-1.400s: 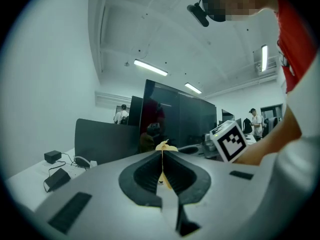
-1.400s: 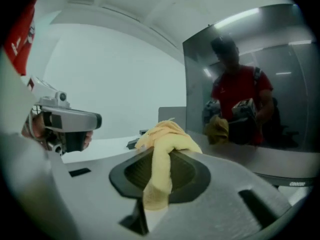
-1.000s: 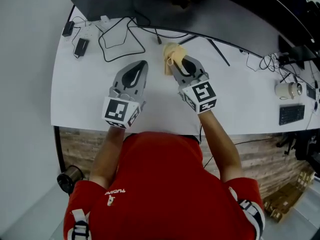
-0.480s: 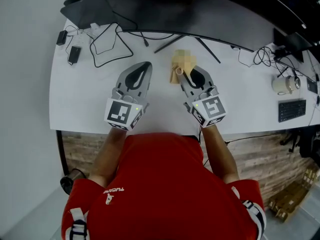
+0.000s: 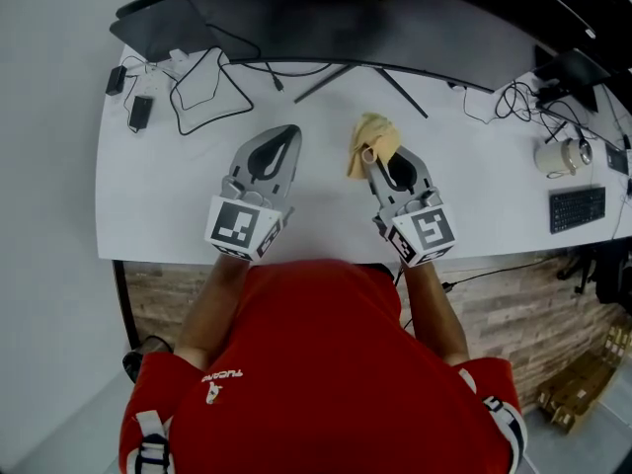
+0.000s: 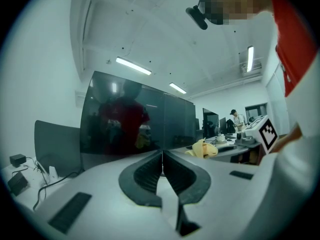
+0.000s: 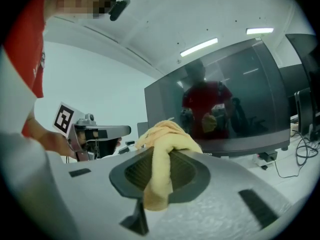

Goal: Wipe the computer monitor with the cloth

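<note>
**A:** So why is the yellow cloth [image 5: 373, 138] bunched up like that?

**B:** The right gripper [image 7: 162, 151] has its jaws clamped on it. A wad sticks out past the tips and a tail hangs back between them. I'd guess that's so the soft wad meets the glass first. It's held over the white desk [image 5: 168, 200], short of the monitor [image 7: 235, 104].

**A:** And the left gripper [image 6: 162, 156]?

**B:** Its jaws are pressed together on nothing. It sits alongside, apart from the cloth, and is probably just parked.

**A:** What does the head view miss?

**B:** It sees the monitor only from above. The right gripper view faces the dark screen, with the red shirt and the cloth reflected in it. Only the head view shows the cables [image 5: 207, 92] and the mug [image 5: 558, 156].
</note>
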`<action>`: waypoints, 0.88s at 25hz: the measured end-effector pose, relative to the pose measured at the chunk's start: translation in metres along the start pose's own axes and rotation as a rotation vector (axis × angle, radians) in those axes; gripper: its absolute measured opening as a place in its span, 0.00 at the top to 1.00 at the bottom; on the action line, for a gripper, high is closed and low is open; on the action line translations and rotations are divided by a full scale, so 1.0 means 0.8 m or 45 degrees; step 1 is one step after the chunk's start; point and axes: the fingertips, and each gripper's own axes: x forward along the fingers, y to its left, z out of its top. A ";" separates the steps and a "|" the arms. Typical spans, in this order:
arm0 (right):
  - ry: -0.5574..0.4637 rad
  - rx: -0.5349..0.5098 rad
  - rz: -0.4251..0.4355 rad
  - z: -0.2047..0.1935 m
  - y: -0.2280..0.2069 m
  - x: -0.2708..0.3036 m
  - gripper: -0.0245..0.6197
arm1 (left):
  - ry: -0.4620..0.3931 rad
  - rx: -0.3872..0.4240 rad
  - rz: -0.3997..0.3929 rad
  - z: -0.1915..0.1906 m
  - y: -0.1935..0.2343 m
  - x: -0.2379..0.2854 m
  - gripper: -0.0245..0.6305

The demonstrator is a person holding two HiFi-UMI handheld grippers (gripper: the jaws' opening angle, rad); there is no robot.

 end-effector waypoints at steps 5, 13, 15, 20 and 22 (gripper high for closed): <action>-0.006 0.003 -0.013 0.000 0.000 -0.005 0.85 | -0.005 0.003 -0.016 -0.004 -0.003 0.000 0.95; -0.005 0.011 -0.014 -0.005 0.002 -0.012 0.85 | -0.004 0.001 -0.016 -0.002 -0.004 -0.003 0.95; -0.006 0.011 -0.012 -0.005 0.002 -0.012 0.85 | -0.005 0.002 -0.012 -0.001 -0.004 -0.004 0.95; -0.010 0.011 -0.012 -0.005 0.003 -0.015 0.85 | 0.012 -0.003 0.003 0.004 -0.006 -0.007 0.95; -0.013 0.010 -0.008 -0.004 0.003 -0.016 0.85 | 0.022 -0.006 0.010 0.007 -0.007 -0.007 0.95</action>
